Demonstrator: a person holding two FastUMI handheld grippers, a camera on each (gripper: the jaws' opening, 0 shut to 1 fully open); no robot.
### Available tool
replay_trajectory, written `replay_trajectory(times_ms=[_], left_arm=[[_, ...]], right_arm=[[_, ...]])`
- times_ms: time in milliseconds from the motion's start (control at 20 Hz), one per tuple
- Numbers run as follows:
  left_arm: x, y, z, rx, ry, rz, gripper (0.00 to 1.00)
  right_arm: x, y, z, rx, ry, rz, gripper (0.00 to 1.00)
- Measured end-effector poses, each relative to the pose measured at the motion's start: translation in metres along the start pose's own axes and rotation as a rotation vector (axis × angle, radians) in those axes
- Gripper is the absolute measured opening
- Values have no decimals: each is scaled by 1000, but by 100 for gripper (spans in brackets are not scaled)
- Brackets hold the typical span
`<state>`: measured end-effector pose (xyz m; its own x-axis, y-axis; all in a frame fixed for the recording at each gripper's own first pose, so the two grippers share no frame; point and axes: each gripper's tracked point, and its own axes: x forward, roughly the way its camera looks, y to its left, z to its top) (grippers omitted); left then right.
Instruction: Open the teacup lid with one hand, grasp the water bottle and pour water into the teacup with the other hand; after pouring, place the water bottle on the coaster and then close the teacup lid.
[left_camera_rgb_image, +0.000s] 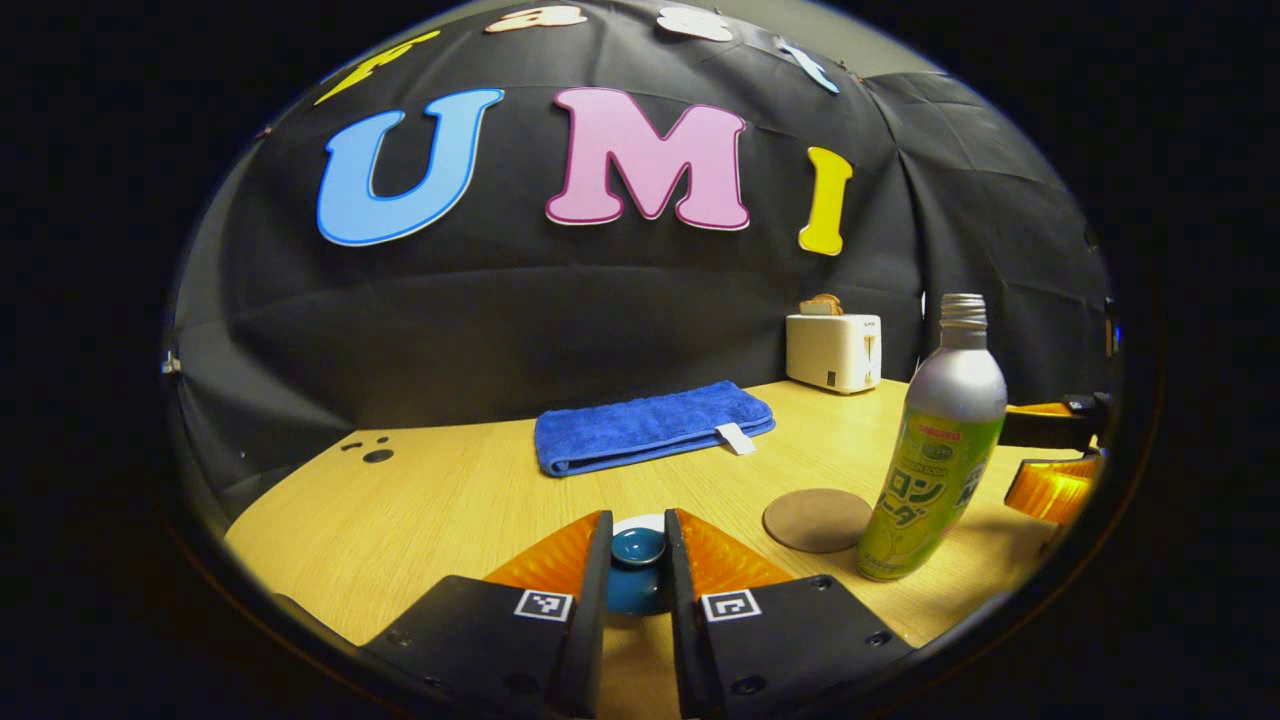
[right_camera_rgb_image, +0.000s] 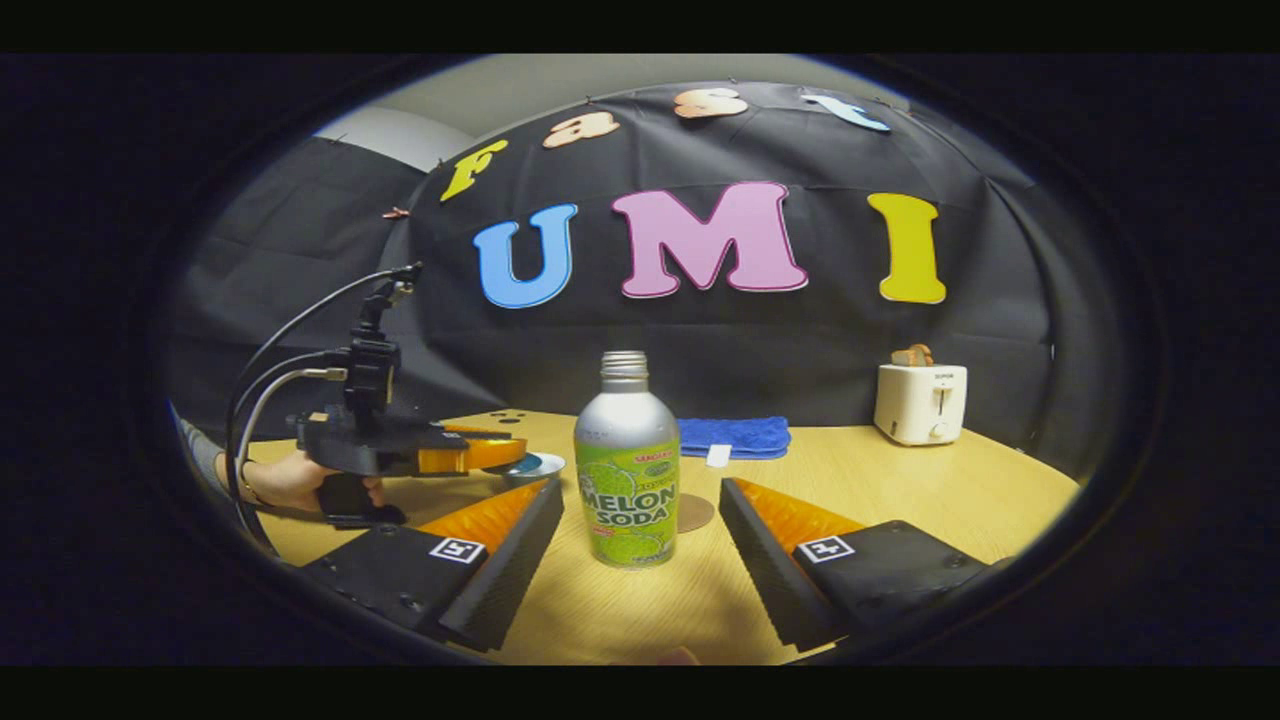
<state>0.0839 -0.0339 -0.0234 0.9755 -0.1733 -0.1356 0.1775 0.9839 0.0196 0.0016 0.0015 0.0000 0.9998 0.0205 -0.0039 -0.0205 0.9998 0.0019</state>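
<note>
Bottle waits between spread fingers while the lid is pinched

Handling first: the tall silver-and-green metal soda bottle stands upright on the pale wooden table, its screw neck bare and uncapped. A smooth, rounded metal wall is likely slippery, and with liquid inside it should feel fairly heavy low down — a judgement, not a thing seen. Best hold looks to be the straight labelled body, well below the tapering shoulder, squeezed firmly enough that it does not twist when tipped.

The right gripper has its tongs wide apart, the bottle standing between them at 12 o'clock, touching neither.

The left gripper has its tongs drawn close on either side of the small teal ceramic teacup lid; whether both pads press it I cannot tell. Glazed ceramic is hard, slick and breakable, so the knob wants a gentle, centred pinch.

From the left gripper view the round brown coaster lies at 2 o'clock, just beside the bottle. A folded blue towel and white toaster sit farther back.
</note>
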Motion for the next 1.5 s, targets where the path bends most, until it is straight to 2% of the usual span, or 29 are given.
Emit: replay_trajectory(times_ms=[250,300,400,450,700,750,900,950,1000,1150,1250,1300,1450,1500], left_arm=[[-53,19,26,-59,-130,74,32],[-62,22,28,-67,-151,92,35],[-79,25,29,-97,-183,111,32],[-86,26,28,-117,-195,118,36],[-101,32,21,-143,-226,129,29],[-105,34,23,-142,-242,132,33],[-110,38,25,-132,-259,131,32],[-111,42,24,-125,-254,139,32],[-112,47,24,-125,-252,149,32],[-112,54,23,-133,-249,161,30],[-111,57,21,-123,-239,167,33],[-111,57,20,-126,-235,165,29],[-111,56,20,-132,-232,156,35],[-110,56,20,-132,-231,158,33]], right_arm=[[15,5,-1,-1,2,-12,98],[20,8,-2,-2,4,-8,98],[27,8,-2,-2,5,-20,96],[31,5,-2,-2,4,-36,98],[49,5,-2,-3,5,-67,98],[52,4,-3,-3,7,-72,96],[57,9,-3,-2,12,-58,97],[59,8,-3,0,13,-58,87],[61,6,-4,-3,13,-66,82],[61,4,-3,-26,16,-79,81],[65,-5,1,-121,33,-116,80],[68,-11,4,-191,45,-139,80],[81,-22,17,-439,76,-170,79],[86,-23,17,-531,96,-170,79]])
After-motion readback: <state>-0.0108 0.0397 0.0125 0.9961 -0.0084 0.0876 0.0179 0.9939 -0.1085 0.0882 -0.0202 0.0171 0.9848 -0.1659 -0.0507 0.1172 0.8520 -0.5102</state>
